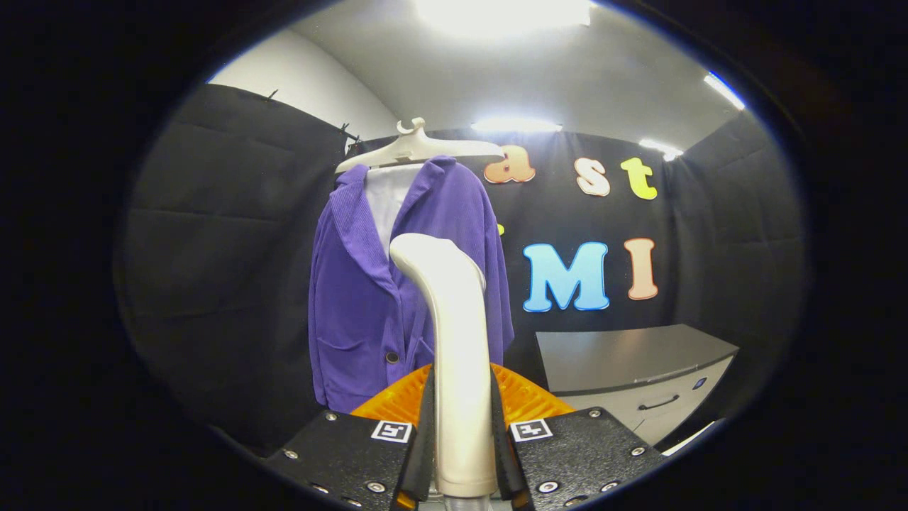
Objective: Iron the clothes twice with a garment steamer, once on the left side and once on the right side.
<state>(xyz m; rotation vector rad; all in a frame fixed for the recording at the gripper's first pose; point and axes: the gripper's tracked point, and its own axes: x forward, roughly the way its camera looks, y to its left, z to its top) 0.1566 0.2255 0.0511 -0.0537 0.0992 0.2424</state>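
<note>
While the tongs (462,454) pinch the steamer (454,341), the jacket (397,284) hangs beyond.

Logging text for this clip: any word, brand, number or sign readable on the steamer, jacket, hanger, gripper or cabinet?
Nothing on them can be read as text.
Garment steamer, clamped between the fingers of the hand-held gripper: plain, no print.
Purple jacket and hanger: no print visible.
Gripper body: two square coded markers, patterns, not letters.
Cabinet: small mark on the front, too small to read.
</note>
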